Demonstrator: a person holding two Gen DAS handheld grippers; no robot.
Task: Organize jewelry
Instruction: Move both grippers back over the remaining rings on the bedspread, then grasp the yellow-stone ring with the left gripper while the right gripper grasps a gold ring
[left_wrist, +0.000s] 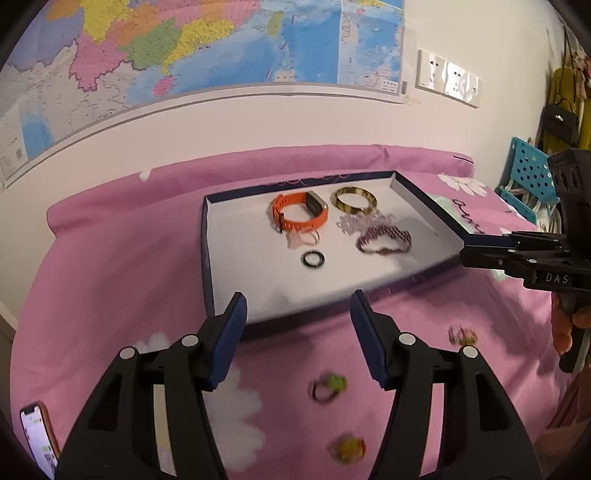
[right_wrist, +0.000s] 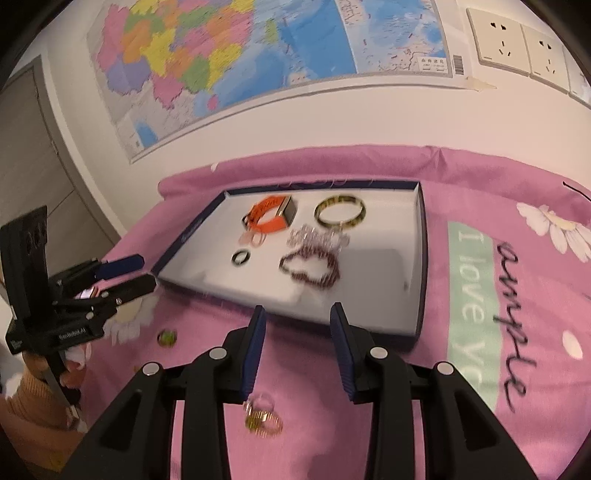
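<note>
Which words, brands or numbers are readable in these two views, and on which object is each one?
"DAS": on the right gripper body, cut off at the frame edge.
"I love" and "apple": on the pink bedsheet; a further word is hidden.
"GenRobot.AI", blurred: on the left gripper body.
Wall map labels and phone screen: too small to read.

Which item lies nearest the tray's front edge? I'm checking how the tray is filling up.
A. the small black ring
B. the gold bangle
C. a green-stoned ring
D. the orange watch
A: in the left wrist view the small black ring lies closer to the tray's front edge than the orange watch or gold bangle behind it; the green-stoned ring lies outside on the pink bedcover.
</note>
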